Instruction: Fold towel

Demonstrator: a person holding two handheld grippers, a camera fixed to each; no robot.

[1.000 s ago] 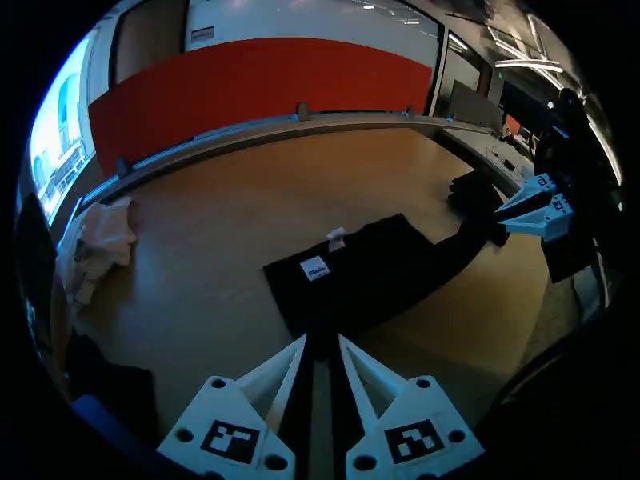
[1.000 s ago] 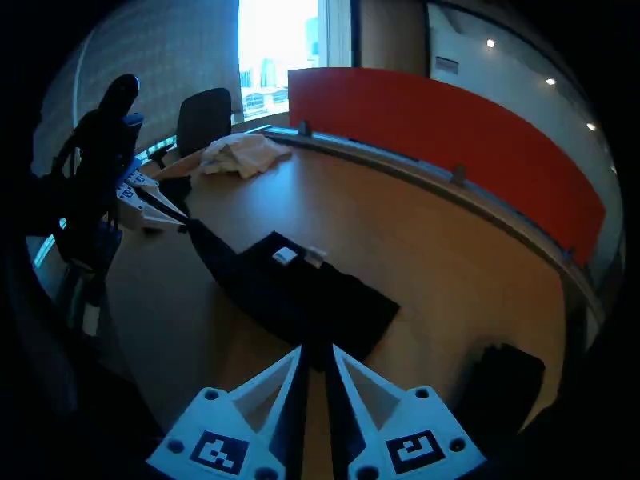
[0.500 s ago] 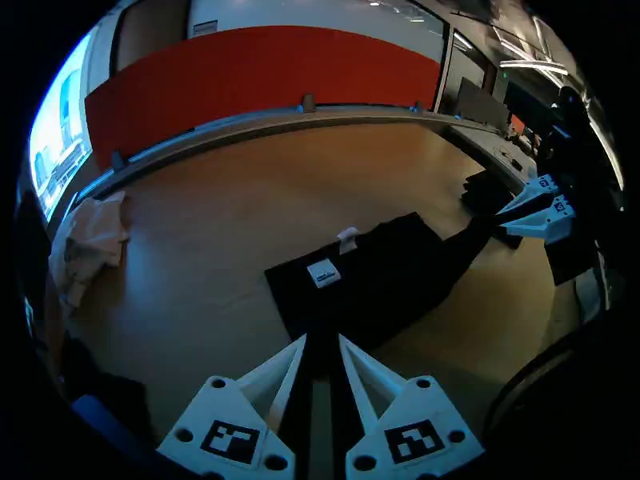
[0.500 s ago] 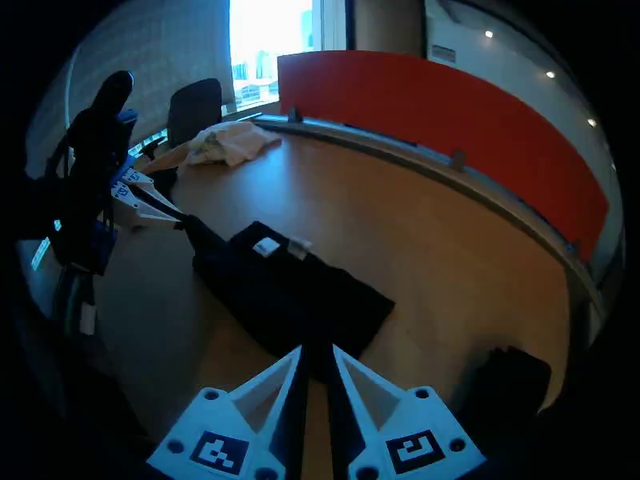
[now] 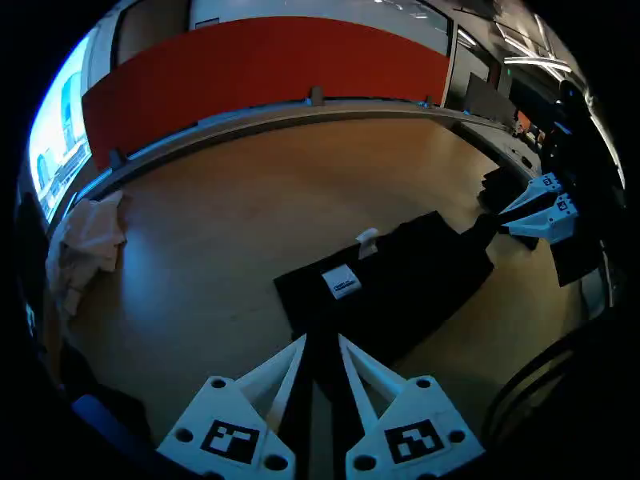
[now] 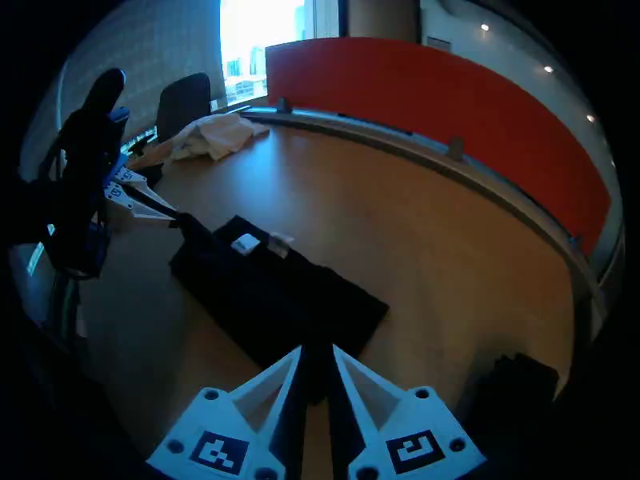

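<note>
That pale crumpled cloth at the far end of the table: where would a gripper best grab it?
Probably a raised fold on top of the cloth, coming down from above on the open side of the table. It lies in a loose heap with no neat corner or flat edge showing, and its ridges seem to stand up enough to pinch across.

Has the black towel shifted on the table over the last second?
Yes. The black towel has slid away from the red partition, nearer the camera; the gap between them widens in both views.
</note>
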